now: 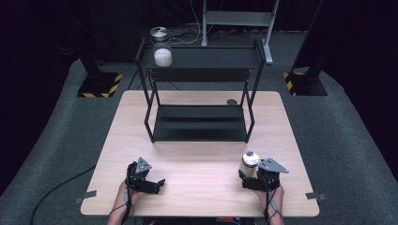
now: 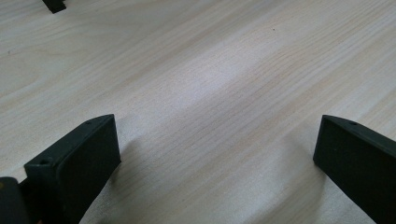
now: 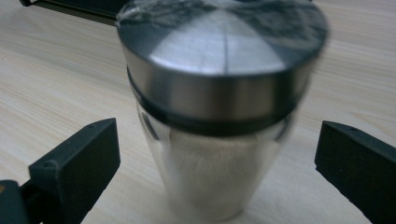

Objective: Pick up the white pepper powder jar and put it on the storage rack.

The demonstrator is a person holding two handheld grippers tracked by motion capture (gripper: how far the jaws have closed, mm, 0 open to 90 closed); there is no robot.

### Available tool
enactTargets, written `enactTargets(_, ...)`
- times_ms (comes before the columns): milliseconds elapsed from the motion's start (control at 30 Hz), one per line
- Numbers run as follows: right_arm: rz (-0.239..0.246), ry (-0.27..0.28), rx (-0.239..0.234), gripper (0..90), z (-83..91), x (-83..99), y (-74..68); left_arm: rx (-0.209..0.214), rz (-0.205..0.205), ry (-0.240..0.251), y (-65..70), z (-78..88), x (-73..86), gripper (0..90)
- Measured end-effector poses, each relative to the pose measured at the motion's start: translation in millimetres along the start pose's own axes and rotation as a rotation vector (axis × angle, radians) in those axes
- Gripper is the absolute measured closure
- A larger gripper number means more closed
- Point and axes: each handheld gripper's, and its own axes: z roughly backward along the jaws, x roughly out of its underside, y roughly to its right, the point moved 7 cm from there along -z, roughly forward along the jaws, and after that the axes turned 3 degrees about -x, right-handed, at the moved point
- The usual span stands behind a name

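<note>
Right gripper (image 3: pixel 217 154): open, jaws wide to either side of my jar.
Lidded glass jar (image 3: pixel 219 116): upright on the tabletop (image 3: pixel 56 84), dead ahead between the jaws, untouched.
Left gripper (image 2: pixel 217 154): open, idle, farther off.

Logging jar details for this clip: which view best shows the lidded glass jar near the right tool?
The right gripper view: the glass jar with a metal lid stands close between the open jaws, its pale contents visible. The high view shows it small, beside the right tool. The left gripper view shows bare wooden table.
</note>
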Motion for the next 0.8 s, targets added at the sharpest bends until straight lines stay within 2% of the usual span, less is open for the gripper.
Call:
enactTargets(133, 0.017, 0.008, -0.001, 0.0, -9.9, -3.5, -1.0, 0.0, 0.0, 0.0, 0.0, 0.0, 0.0, 0.0)
enactTargets(300, 0.024, 0.001, -0.032, 0.0, -17.4, -7.3, 3.1, 0.0, 0.001, 0.0, 0.0, 0.0, 0.0, 0.0)
enactTargets(333, 0.031, 0.004, -0.023, 0.0, -17.9, -7.3, 1.7, 0.0, 0.0, 0.0, 0.0, 0.0, 0.0, 0.0)
enactTargets(367, 0.038, 0.009, -0.016, 3.2, -17.8, -6.8, 0.2, 0.0, 0.0, 0.0, 0.0, 0.0, 0.0, 0.0)
enactTargets(400, 0.043, 0.01, -0.028, 10.2, -17.5, -6.7, 0.6, 0.0, 0.0, 0.0, 0.0, 0.0, 0.0, 0.0)
enactTargets(467, 0.052, 0.019, -0.022, 11.9, -16.9, -5.1, -1.5, 0.0, 0.0, 0.0, 0.0, 0.0, 0.0, 0.0)
enactTargets(567, 0.041, 0.012, -0.017, 15.8, -17.4, -4.1, -1.9, 0.0, 0.0, 0.0, 0.0, 0.0, 0.0, 0.0)
enactTargets(800, 0.021, 0.014, -0.015, 30.2, -14.5, -2.3, 2.3, 0.0, 0.0, 0.0, 0.1, 0.0, 0.0, 0.0)
